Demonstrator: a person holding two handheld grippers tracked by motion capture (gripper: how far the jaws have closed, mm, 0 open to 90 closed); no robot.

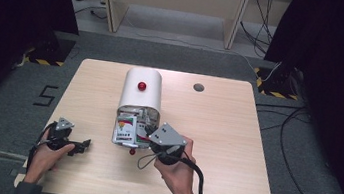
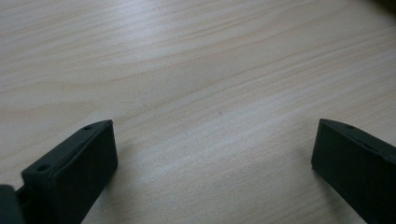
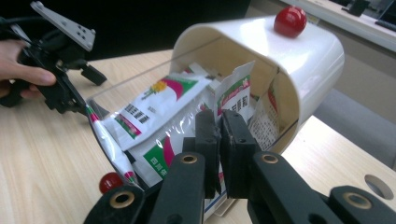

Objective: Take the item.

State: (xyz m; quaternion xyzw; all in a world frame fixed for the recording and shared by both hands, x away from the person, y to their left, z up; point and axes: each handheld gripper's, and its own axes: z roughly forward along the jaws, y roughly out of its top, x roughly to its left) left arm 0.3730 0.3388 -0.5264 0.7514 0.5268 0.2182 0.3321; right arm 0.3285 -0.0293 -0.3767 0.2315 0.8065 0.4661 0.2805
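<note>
My left tool (image 1: 84, 144) rests on the light wooden worktop (image 1: 225, 134) at about eight o'clock, near the front left corner. Its jaws are released, spread wide with only bare wood grain between them in the left gripper view. My left hand (image 1: 46, 153) wraps its handle, and the grey three-cornered plate (image 1: 65, 124) sits on top.

My right tool (image 3: 219, 140) is at about six o'clock on the worktop, pointed at the open mouth of a white container (image 1: 141, 93) that lies on its side in the middle of the worktop. Its jaws are clenched together, with barely a slit between the pads; I cannot tell whether a sachet edge is caught there. My right hand (image 1: 179, 171) grips it from below, the cable (image 1: 199, 181) trailing back along my forearm.

The container has a rounded white shell with a red knob (image 1: 141, 86) on its upper side. A clear lid (image 3: 100, 123) is swung open towards me, carrying a second red knob (image 3: 110, 182) at its lower edge. Inside, printed sachets (image 3: 154, 105) in white, green and red are stacked loosely, some spilling onto the lid, right in front of my right tool's tips.

A round grey hole (image 1: 199, 87) marks the worktop at about one o'clock.
</note>
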